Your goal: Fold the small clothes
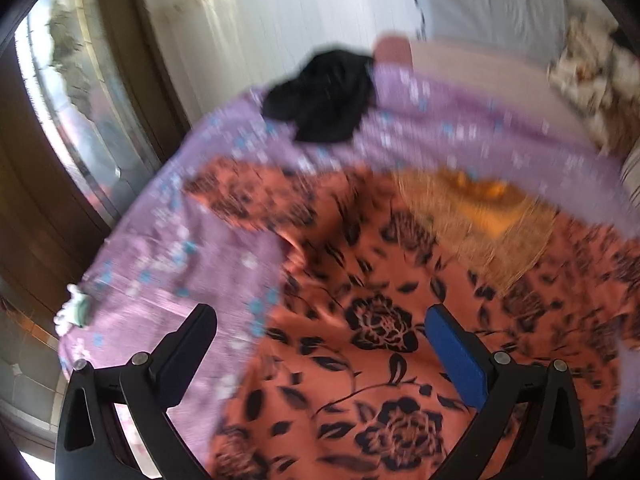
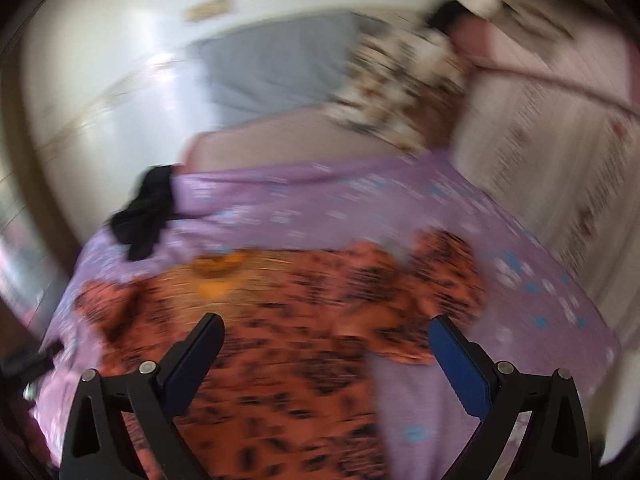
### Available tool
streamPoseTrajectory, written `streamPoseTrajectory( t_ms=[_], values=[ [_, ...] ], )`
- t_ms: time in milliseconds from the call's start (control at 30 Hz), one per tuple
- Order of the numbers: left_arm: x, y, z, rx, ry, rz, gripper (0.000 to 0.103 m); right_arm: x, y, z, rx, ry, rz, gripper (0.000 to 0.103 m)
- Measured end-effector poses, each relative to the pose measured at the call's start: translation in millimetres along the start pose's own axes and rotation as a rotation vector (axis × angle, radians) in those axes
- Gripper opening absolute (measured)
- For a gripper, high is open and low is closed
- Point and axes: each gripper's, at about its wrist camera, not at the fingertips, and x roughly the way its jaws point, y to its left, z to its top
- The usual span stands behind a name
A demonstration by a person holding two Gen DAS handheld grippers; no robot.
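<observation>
**Status: fold not started, both grippers empty over the garment**

Left wrist view: left gripper (image 1: 320, 320) has its jaws spread wide with nothing between them. It hangs over the orange floral garment (image 1: 360, 340), which fills the lower centre and right of the frame. The garment lies spread out on the purple sheet (image 1: 160, 248), with a sleeve reaching toward mid left. Yellow neckline panel (image 1: 480, 212) sits upper right of centre and is fully exposed, with no layer folded over it. Black garment (image 1: 324, 96) is crumpled in a heap at upper centre, well apart from the orange one. Neither looks folded.

Right wrist view: heavy motion blur. Right gripper (image 2: 326, 336) is also wide open and holds nothing. Orange floral garment (image 2: 280, 320) is in the lower centre under the fingers, with the neckline panel (image 2: 216, 276) at mid left and a sleeve spreading to the right. Black garment (image 2: 146, 216) is at mid left, near the sheet edge. Purple sheet (image 2: 520, 280) is bare on the right side.

My read: very early in the task. Orange piece is laid out ready, first sleeve fold still to do, and the black piece is untouched. Contact with the cloth can't be judged through the blur.
</observation>
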Motion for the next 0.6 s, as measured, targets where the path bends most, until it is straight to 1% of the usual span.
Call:
streamPoseTrajectory(
  t_ms=[100,133,200,267,300,333,367,400,467,500,533,600],
  values=[
    [47,-19,-10,0.062,0.037,0.024,0.103,23,-66,14,0.096,0.035,-0.064,0.103],
    [62,-21,-14,0.093,0.060,0.044,0.103,29,-85,17,0.129,0.053,-0.078,0.103],
    [93,-21,-27,0.151,0.132,0.058,0.103,48,-123,24,0.203,0.090,-0.105,0.103],
    [113,-22,-35,0.182,0.202,0.062,0.103,61,-144,31,0.253,0.114,-0.096,0.103],
    [117,-21,-36,0.156,0.203,0.029,0.103,69,-152,36,0.280,0.125,-0.078,0.103],
    [115,-17,-35,0.122,0.188,0.009,0.103,77,-156,40,0.300,0.141,-0.056,0.103],
    [114,-13,-34,0.090,0.201,-0.005,0.103,85,-159,43,0.331,0.158,-0.027,0.103],
    [114,-12,-34,0.084,0.206,-0.011,0.103,93,-163,44,0.389,0.173,-0.006,0.102],
    [108,-12,-35,0.084,0.187,-0.021,0.103,100,-170,43,0.491,0.176,-0.014,0.100],
    [107,-12,-35,0.081,0.178,-0.018,0.103,100,-166,44,0.484,0.148,-0.029,0.100],
    [106,-13,-36,0.074,0.162,-0.012,0.103,97,-156,48,0.424,0.116,-0.045,0.100],
    [97,-16,-41,0.056,0.130,-0.015,0.103,96,-130,59,0.236,0.088,-0.073,0.100]
  ],
)
